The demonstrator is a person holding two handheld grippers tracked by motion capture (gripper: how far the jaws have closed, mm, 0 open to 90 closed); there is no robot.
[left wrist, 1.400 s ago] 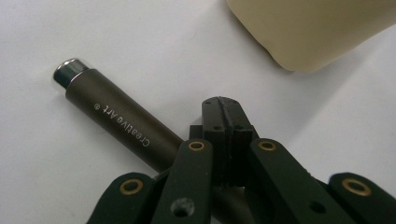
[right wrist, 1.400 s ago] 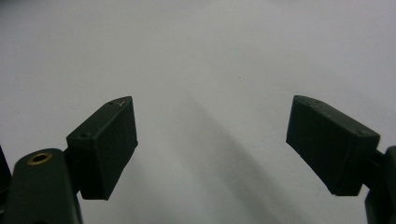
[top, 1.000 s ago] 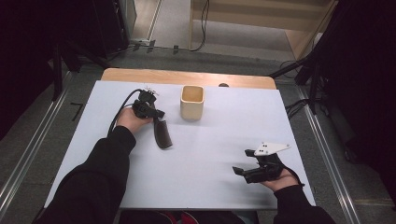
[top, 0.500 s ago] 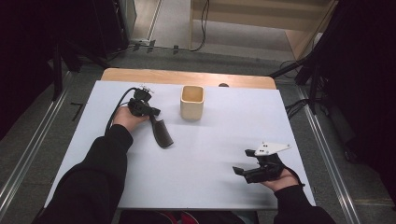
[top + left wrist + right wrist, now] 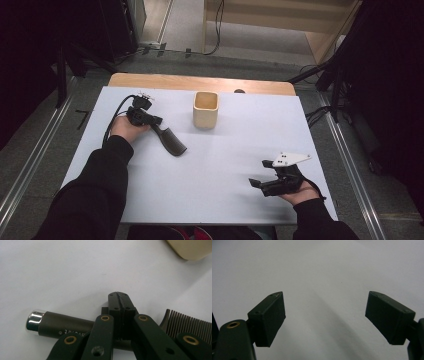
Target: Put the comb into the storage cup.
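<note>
Your left gripper [image 5: 161, 122] has carried the comb [image 5: 170, 140] a little farther from you and toward the left edge of the white desk [image 5: 210, 170] since the earlier frames, while your right gripper [image 5: 261, 175] has kept its place near the front right corner.

You have the left fingers [image 5: 119, 305] pressed together on the comb's dark handle, close to where the teeth begin. From the left gripper view the handle runs crosswise under the closed fingers, its shiny metal cap [image 5: 33, 321] out to one side and the row of teeth [image 5: 186, 323] to the other. Seen from the high view, the comb slants down toward you and to the right, away from your left hand [image 5: 125, 127], with the toothed end nearest the desk's middle. Whether it is touching the desk surface, you cannot tell from these views.

Just to the right of the comb stands the pale square cup [image 5: 205, 108], upright and apart from it.

Your right fingers [image 5: 268, 317] stand wide apart over bare desk, with nothing between them.
</note>
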